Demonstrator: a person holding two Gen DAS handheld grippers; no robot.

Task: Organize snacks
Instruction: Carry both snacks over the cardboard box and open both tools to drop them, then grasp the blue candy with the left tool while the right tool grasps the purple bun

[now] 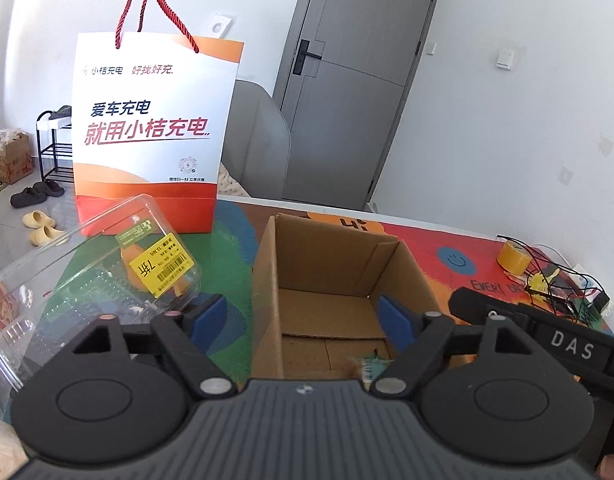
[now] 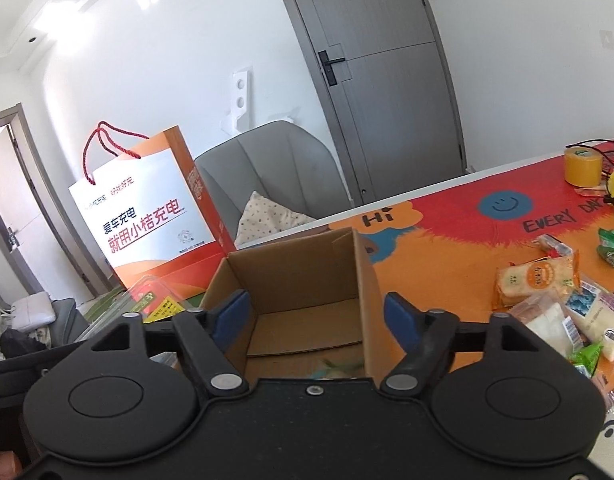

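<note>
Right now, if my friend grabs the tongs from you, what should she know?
Left tongs: open, nothing in them, over the cardboard box.
Right tongs: open, nothing in them, over the same box.
Done: something small and blurry, probably snacks, lies at the near bottom of the box.
Left: the pile of snack packets on the mat, right of the box.
The clear plastic container and the paper bag stand left of the box.
</note>
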